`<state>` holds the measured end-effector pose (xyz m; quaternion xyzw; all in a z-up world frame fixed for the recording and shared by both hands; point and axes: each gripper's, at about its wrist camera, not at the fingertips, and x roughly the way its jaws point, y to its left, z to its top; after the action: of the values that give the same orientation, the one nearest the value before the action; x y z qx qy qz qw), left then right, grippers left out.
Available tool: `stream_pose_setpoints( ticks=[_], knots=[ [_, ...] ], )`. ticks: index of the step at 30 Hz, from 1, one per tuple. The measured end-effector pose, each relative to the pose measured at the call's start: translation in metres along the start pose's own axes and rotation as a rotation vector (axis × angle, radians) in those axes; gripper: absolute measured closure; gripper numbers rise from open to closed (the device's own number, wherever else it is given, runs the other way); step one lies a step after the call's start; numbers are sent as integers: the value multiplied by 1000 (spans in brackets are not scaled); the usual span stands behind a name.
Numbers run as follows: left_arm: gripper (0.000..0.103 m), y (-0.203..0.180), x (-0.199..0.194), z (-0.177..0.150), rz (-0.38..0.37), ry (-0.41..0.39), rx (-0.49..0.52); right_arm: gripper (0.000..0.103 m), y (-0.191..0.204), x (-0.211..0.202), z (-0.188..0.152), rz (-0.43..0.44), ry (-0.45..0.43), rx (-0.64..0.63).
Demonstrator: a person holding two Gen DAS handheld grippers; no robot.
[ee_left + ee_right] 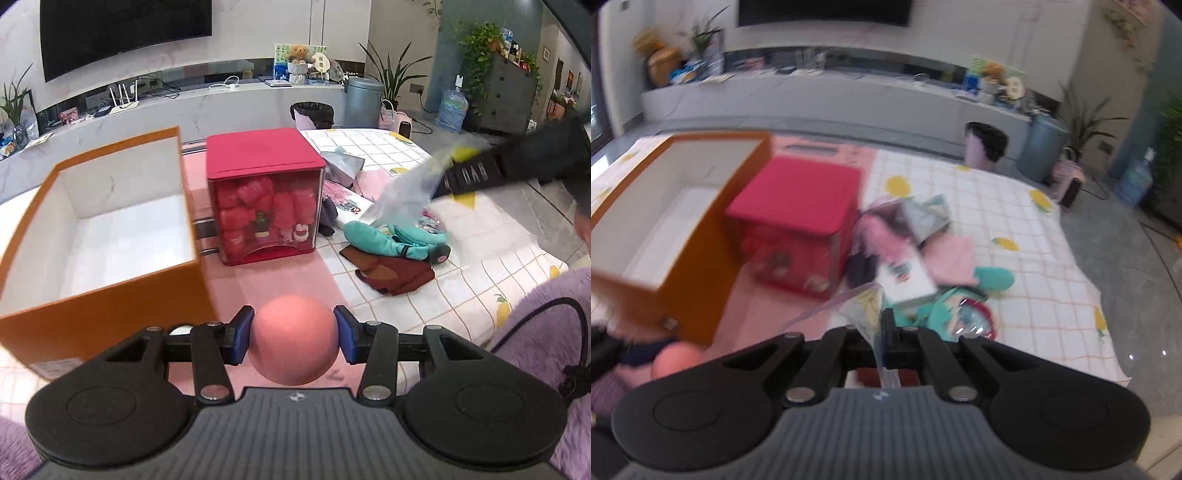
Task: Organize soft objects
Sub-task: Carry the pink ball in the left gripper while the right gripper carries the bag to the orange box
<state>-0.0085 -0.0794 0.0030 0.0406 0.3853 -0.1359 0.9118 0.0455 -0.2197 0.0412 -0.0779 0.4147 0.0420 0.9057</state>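
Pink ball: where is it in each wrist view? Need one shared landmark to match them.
Left wrist: pink ball bottom centre, clamped between the left gripper jaws.
Right wrist: pink ball at the lower left edge, blurred, just below the orange box corner.
Shared landmark: red cube box, right of the orange box in both.

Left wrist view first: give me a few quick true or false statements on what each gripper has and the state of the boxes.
1. The left gripper holds a pink ball. True.
2. The orange box is full of clothes. False: its white inside is empty.
3. The right gripper is open and empty. False: it is shut on a clear plastic bag.
4. The red box has its lid on. True.
5. Soft items lie loose on the checked mat. True.
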Motion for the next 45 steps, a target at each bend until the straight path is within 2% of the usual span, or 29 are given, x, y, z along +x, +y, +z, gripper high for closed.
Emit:
stream_pose_setpoints(
  ticks=[6, 12, 17, 20, 24, 29, 35, 40, 45],
  knots=[
    [50, 10, -17, -16, 52, 53, 13, 103, 27, -13, -25, 119, 76, -20],
    [50, 27, -33, -35, 163, 100, 11, 103, 66, -18, -39, 269, 146, -33],
    [50, 57, -47, -43, 199, 140, -42, 103, 101, -19, -29, 357, 159, -80],
    [50, 74, -58, -48, 242, 141, -59, 103, 123, -23, -19, 377, 130, -133],
    [49, 97, -74, -46, 272, 131, -79, 103, 140, -26, 2, 412, 90, -136],
    [49, 123, -92, -28, 306, 88, -101, 103, 148, -29, 36, 426, 29, -129],
    [49, 149, -100, 13, 353, 3, -129, 101, 148, -31, 82, 410, -62, -115],
    [49, 168, -85, 53, 367, -49, -173, 101, 144, -19, 123, 397, -121, -83],
    [49, 180, -53, 75, 328, -56, -229, 101, 142, 17, 139, 394, -92, -33]
  ],
)
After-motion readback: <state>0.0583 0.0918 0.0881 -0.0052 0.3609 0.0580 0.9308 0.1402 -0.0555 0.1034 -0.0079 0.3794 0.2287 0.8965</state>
